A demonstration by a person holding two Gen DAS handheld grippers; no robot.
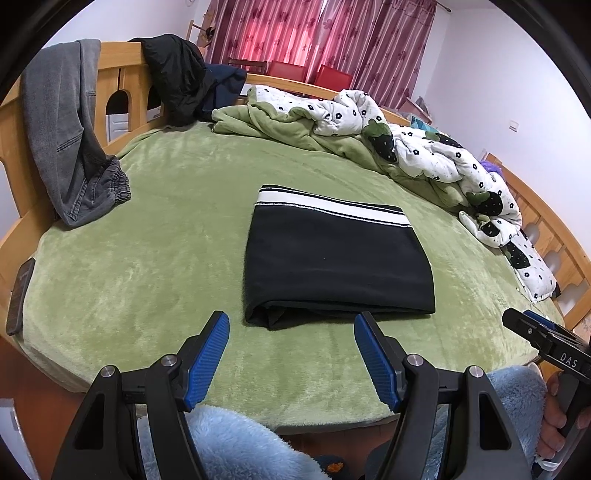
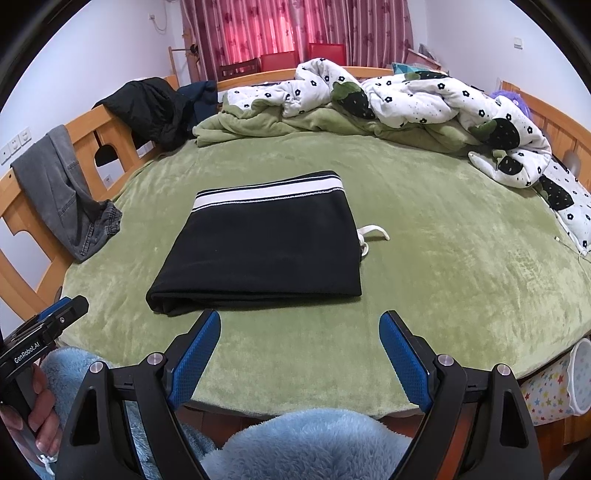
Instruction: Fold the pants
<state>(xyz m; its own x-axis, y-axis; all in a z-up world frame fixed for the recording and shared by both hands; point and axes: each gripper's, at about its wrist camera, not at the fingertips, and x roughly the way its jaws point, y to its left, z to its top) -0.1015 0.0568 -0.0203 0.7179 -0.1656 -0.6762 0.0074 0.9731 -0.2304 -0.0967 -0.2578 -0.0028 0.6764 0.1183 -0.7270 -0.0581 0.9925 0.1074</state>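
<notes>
Pants (image 1: 338,258) folded compact on bed (image 1: 147,258); your left claw (image 1: 291,356) and right claw (image 2: 300,354) spread, empty, clear of cloth; fold looks finished.

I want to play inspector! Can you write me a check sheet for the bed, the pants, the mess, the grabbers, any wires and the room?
Surface: green fuzzy blanket covers the bed.
Job's things: black pants lie folded in a flat rectangle, striped waistband at the far edge, white drawstring poking out on the right.
Clutter: gray jeans and a black jacket hang on the wooden bed rail; a flowered quilt is bunched along the far side; a phone lies at the left edge.
Grippers: left gripper and right gripper hang near the bed's front edge, jaws open, empty.
Cables: nothing seen.
Surroundings: red curtains, white walls.
</notes>
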